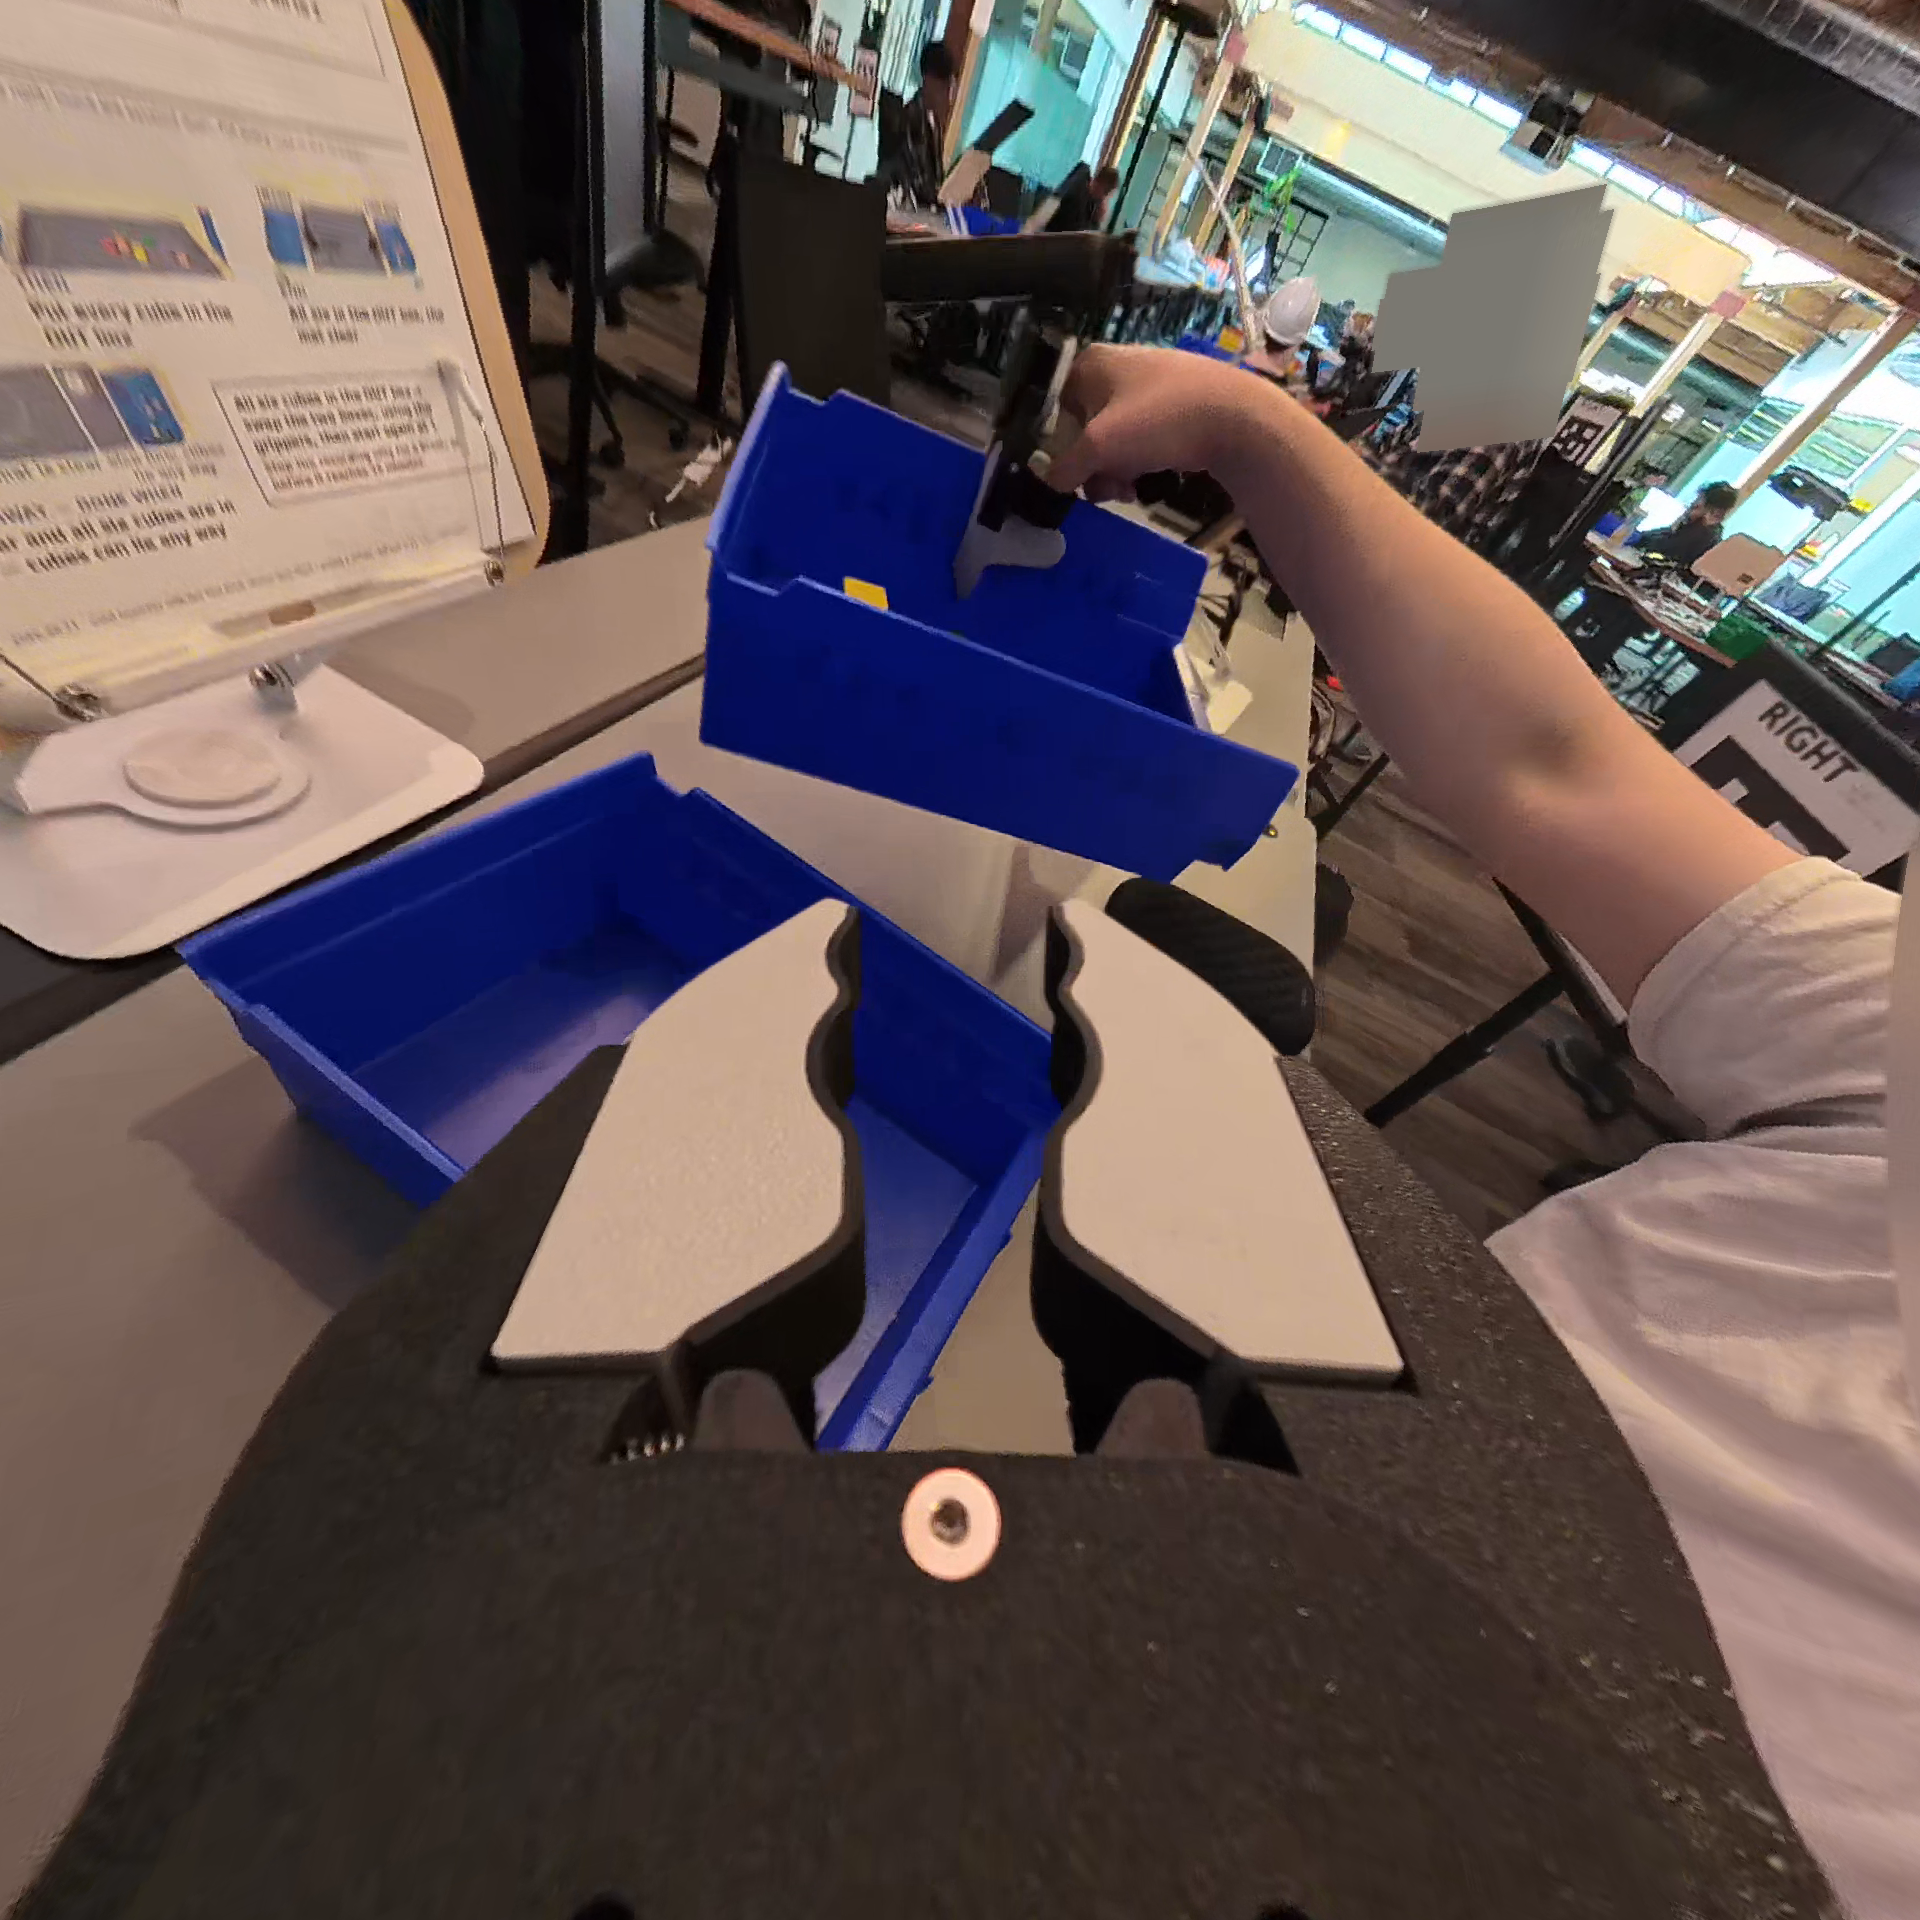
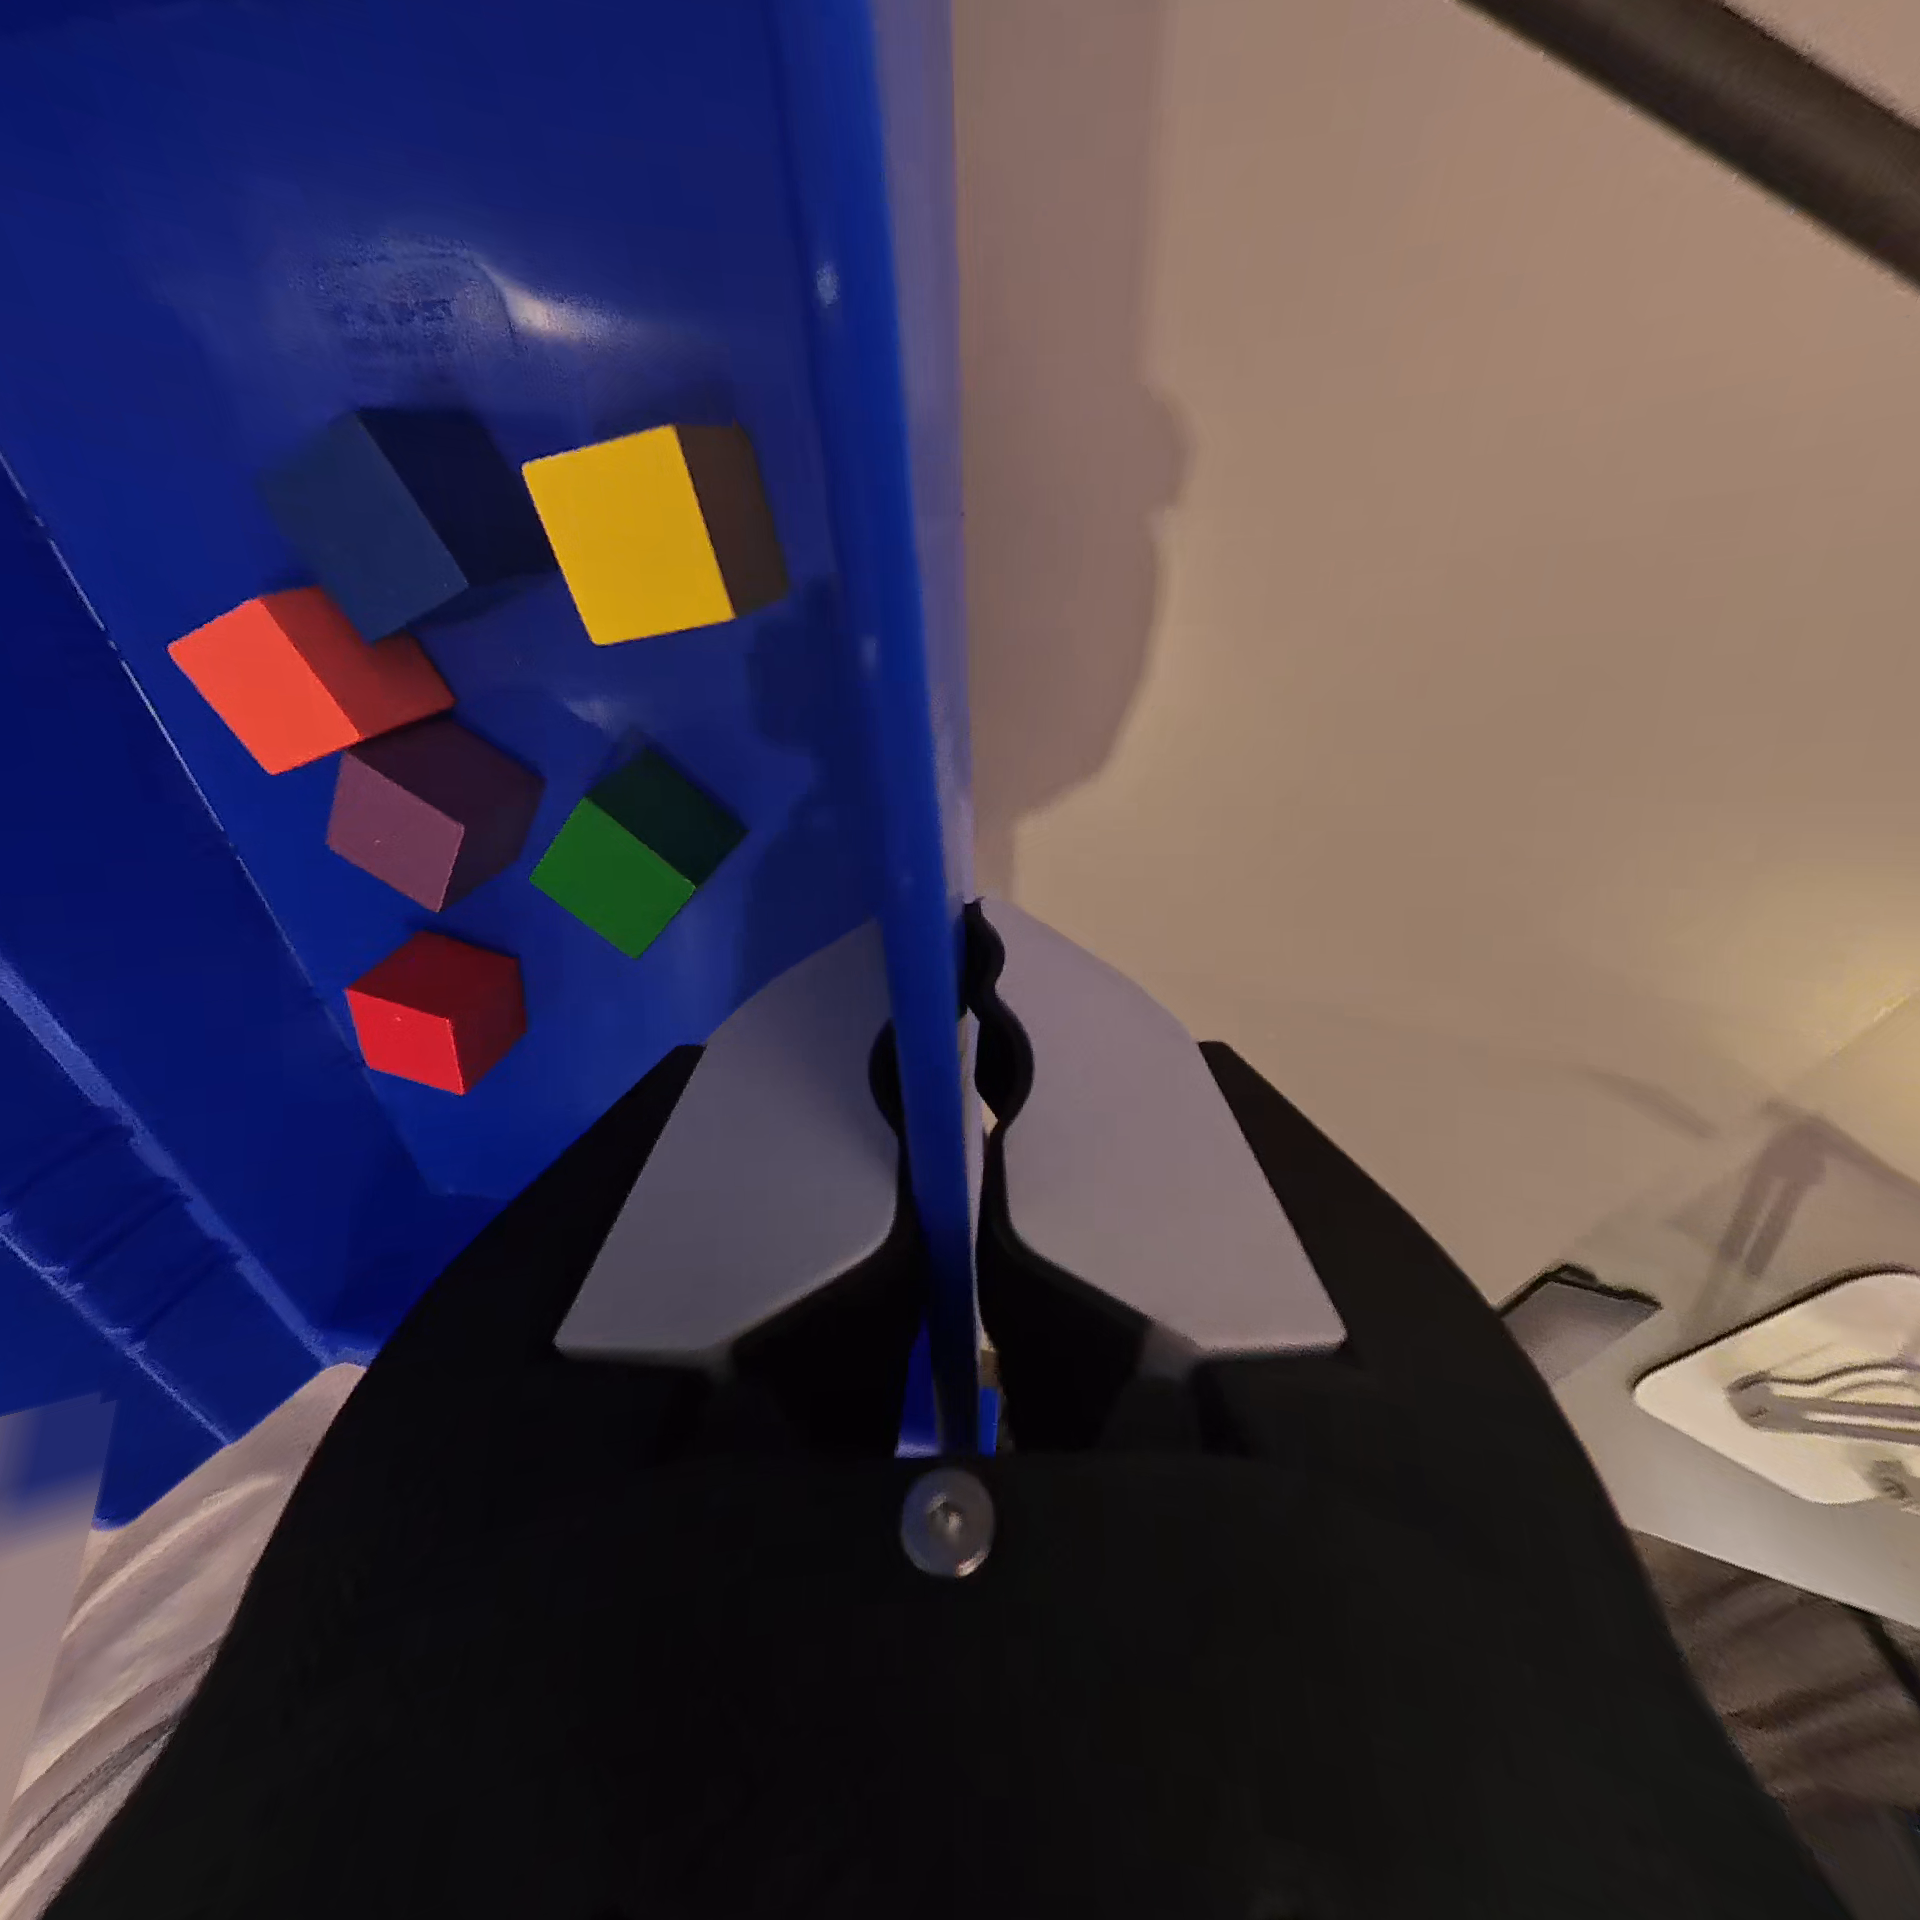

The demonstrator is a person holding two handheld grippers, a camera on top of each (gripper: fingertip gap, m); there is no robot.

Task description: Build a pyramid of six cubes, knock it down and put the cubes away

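Note:
My right gripper is shut on the side wall of a blue bin and holds it tilted in the air. Inside lie several cubes: yellow, dark blue, orange, purple, green and red. In the left wrist view the lifted bin hangs above the table with the right gripper on its far wall and the yellow cube showing. My left gripper is open and empty above a second blue bin, which is empty.
An instruction board on a white stand stands at the back left of the grey table. A person's bare arm and white sleeve cross the right side. A black chair back sits beyond the table edge. There is about 45 centimetres between the tips of the two grippers.

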